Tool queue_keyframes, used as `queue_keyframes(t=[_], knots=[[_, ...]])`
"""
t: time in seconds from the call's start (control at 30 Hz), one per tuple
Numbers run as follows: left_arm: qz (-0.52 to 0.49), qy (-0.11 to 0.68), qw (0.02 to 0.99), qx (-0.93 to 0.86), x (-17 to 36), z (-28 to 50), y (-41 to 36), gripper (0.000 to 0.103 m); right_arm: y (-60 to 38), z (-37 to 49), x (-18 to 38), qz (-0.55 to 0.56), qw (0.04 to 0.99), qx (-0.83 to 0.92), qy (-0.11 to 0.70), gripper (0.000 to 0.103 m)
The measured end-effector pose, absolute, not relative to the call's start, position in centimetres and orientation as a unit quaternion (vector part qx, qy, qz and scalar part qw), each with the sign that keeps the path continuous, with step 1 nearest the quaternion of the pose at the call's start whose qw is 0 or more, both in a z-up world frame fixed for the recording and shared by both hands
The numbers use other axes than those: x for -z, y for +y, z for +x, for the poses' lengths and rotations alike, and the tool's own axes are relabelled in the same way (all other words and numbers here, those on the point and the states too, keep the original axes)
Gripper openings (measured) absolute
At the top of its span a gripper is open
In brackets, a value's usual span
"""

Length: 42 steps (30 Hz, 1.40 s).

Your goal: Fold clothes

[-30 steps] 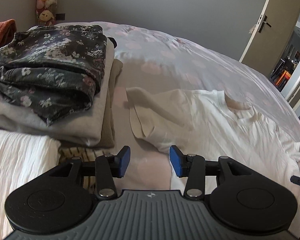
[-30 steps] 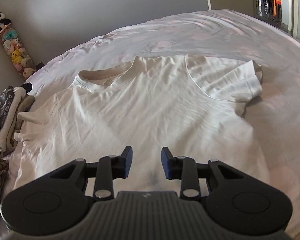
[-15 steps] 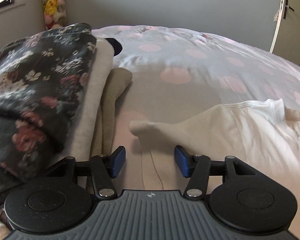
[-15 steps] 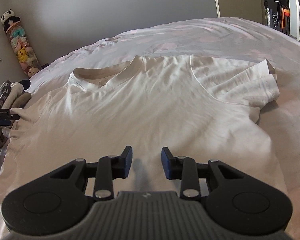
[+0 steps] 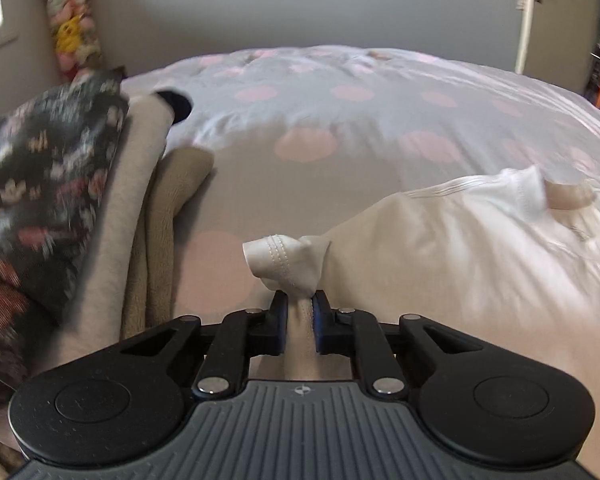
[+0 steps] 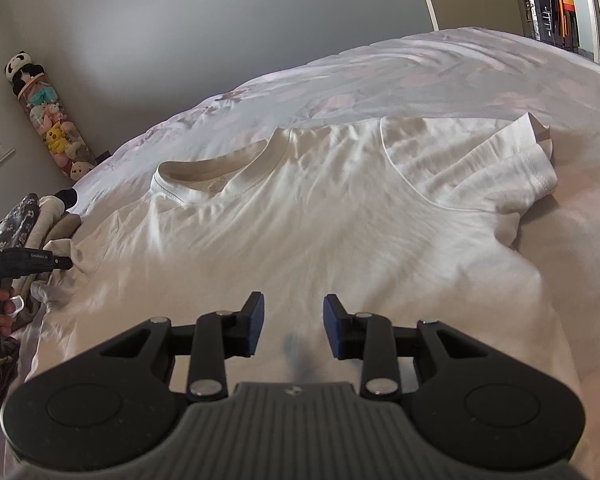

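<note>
A white T-shirt (image 6: 320, 216) lies spread face up on the bed, collar (image 6: 216, 172) toward the far side. My left gripper (image 5: 300, 304) is shut on the shirt's left sleeve (image 5: 284, 264), whose stitched hem bunches up just past the blue pads. The same gripper shows in the right wrist view (image 6: 66, 264) at the far left, pinching that sleeve. My right gripper (image 6: 294, 320) is open and empty, low over the shirt's lower body. The right sleeve (image 6: 512, 160) lies flat with its corner turned up.
A stack of folded clothes (image 5: 60, 200), dark floral on top and beige below, stands on the bed just left of the held sleeve. The bedspread (image 5: 340, 120) has pink dots. Plush toys (image 6: 56, 132) hang at the wall corner. A doorway (image 6: 556, 0) opens at the far right.
My left gripper moved forward onto the left sleeve and closed on it, bunching the hem. My right gripper stayed open and came slightly closer to the shirt.
</note>
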<state>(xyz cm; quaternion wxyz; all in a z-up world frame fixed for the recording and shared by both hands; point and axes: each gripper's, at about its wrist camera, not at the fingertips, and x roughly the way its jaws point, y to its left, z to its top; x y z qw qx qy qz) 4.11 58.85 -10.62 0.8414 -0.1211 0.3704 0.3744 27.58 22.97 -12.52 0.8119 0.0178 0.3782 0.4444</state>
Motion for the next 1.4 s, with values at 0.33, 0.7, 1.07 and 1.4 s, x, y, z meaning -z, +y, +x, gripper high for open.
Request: queue_keyframes(t=[0.33,0.7,1.07,1.4], knots=[[-0.055,0.404,0.878,-0.249,7.5,8.4,53.8,0.011,22.4,27.9,12.1,0.035,0.808,-0.443,0.386,0.036],[-0.023,0.441,0.885,-0.147,7.7,9.4,48.9,0.037,22.1,28.4,12.2,0.046,0.804,-0.441,0.397,0.038],[0.024,0.469,0.866,-0.171,9.0,6.3,49.1,0.051,22.3,28.2,12.6,0.040,0.800,-0.441,0.405,0.038],[0.059,0.538,0.836,-0.086,12.1,5.6,46.5,0.003,22.3,28.2,12.7,0.038,0.798,-0.439,0.410,0.038]])
